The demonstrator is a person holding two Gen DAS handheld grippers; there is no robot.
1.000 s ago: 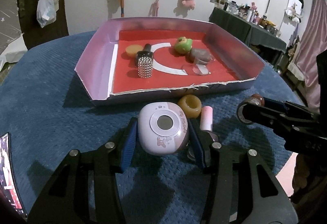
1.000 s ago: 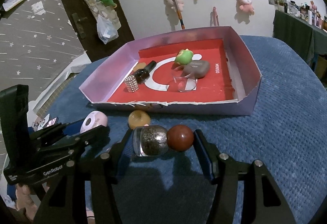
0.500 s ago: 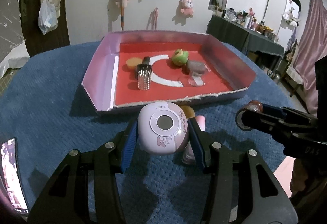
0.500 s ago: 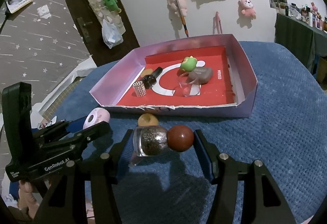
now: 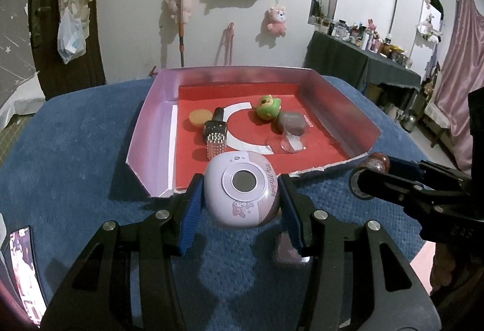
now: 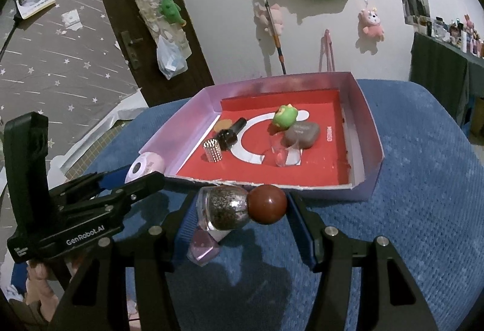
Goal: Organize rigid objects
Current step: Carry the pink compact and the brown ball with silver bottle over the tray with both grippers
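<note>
Two tools clamped | left tool: lilac case; right tool: glitter bottle

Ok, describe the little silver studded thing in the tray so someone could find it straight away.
Find the pink-walled tray with the red floor on the blue tablecloth. Near its front left stands a small silver studded cylinder, right in front of the black bottle. It is the only shiny, bead-covered metal piece there.

Both wrist views toward tray
</note>
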